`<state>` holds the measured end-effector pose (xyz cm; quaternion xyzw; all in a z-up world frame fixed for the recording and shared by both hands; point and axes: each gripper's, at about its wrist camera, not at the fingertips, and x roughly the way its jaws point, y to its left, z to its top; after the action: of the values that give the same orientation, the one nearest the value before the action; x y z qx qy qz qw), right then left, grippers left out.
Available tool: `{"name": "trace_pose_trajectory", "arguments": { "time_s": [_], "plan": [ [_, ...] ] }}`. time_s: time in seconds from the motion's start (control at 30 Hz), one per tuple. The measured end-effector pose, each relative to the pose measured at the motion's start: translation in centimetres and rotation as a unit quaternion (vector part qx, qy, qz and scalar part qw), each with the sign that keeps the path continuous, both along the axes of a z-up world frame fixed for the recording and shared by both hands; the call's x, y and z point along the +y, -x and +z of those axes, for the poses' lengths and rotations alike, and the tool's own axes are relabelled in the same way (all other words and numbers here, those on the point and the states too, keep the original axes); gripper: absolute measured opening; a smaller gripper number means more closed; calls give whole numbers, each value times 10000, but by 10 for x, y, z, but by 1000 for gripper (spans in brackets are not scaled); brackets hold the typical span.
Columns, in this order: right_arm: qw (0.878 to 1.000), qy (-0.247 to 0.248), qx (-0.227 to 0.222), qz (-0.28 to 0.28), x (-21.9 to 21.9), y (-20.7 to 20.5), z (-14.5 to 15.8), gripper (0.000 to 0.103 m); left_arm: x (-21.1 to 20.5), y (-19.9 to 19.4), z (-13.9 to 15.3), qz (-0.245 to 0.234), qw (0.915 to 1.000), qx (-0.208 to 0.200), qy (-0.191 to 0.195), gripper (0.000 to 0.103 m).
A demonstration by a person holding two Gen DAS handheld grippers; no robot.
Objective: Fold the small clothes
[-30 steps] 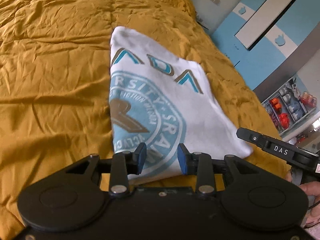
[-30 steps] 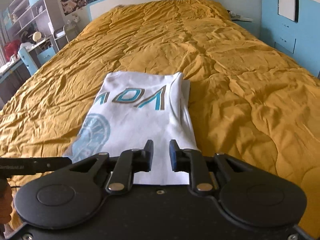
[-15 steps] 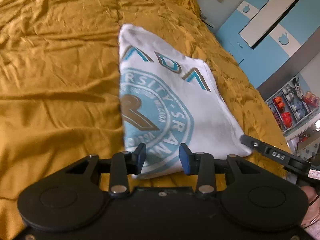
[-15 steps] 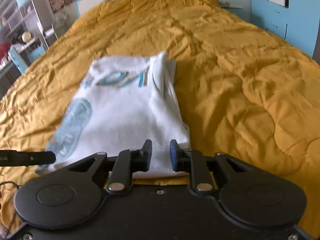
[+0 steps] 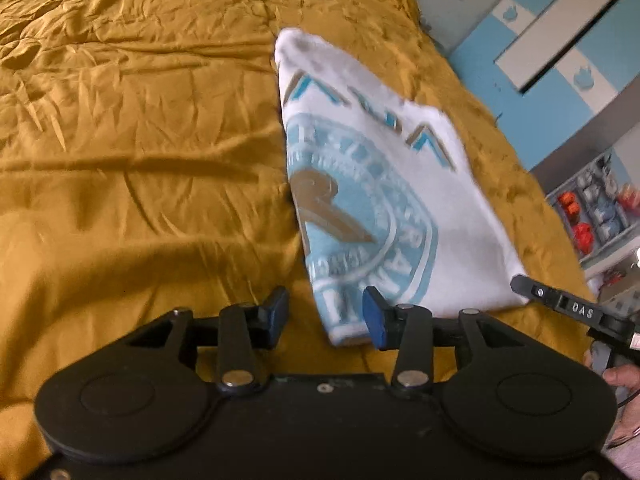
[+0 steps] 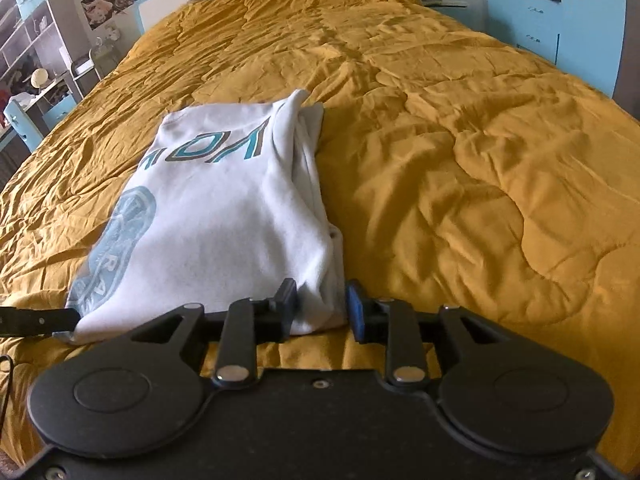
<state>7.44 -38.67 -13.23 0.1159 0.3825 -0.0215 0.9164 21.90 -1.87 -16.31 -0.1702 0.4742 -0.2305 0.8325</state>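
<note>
A folded white T-shirt (image 5: pixel 400 184) with a blue round print lies flat on the mustard bedspread (image 5: pixel 140 160). My left gripper (image 5: pixel 325 316) hovers at its near left corner, jaws opening, with the corner lying loose between the fingers and no pad pressing on it. In the right wrist view the T-shirt (image 6: pixel 208 220) shows its stacked folded edge on the right. My right gripper (image 6: pixel 322 306) straddles the near right corner, jaws opening, fabric between the fingers but not pinched. Each gripper's finger shows in the other's view: the right (image 5: pixel 560 304), the left (image 6: pixel 36 320).
The bedspread (image 6: pixel 460 160) stretches wide to the right and far side. A blue and white wardrobe (image 5: pixel 560 60) and a shelf of toys (image 5: pixel 592 208) stand beyond the bed's edge. A hand (image 5: pixel 624 380) holds the right gripper. Shelves and a desk (image 6: pixel 28 80) stand at the far left.
Both grippers' jaws have widened. Both have dropped closer to the bed, and the shirt now lies flat. The left gripper has shifted leftward to the shirt's near left corner.
</note>
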Motion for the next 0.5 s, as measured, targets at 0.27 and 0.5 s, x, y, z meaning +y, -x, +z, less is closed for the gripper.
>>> {"name": "trace_pose_trajectory", "arguments": {
  "time_s": [0.27, 0.5],
  "plan": [
    [9822, -1799, -449, 309, -65, -33, 17, 65, 19, -65, -10, 306, 9902, 536, 1254, 49],
    [9557, -2909, 64, 437, -90, -93, -21, 67, 16, -96, -36, 433, 9842, 869, 1480, 49]
  ]
}}
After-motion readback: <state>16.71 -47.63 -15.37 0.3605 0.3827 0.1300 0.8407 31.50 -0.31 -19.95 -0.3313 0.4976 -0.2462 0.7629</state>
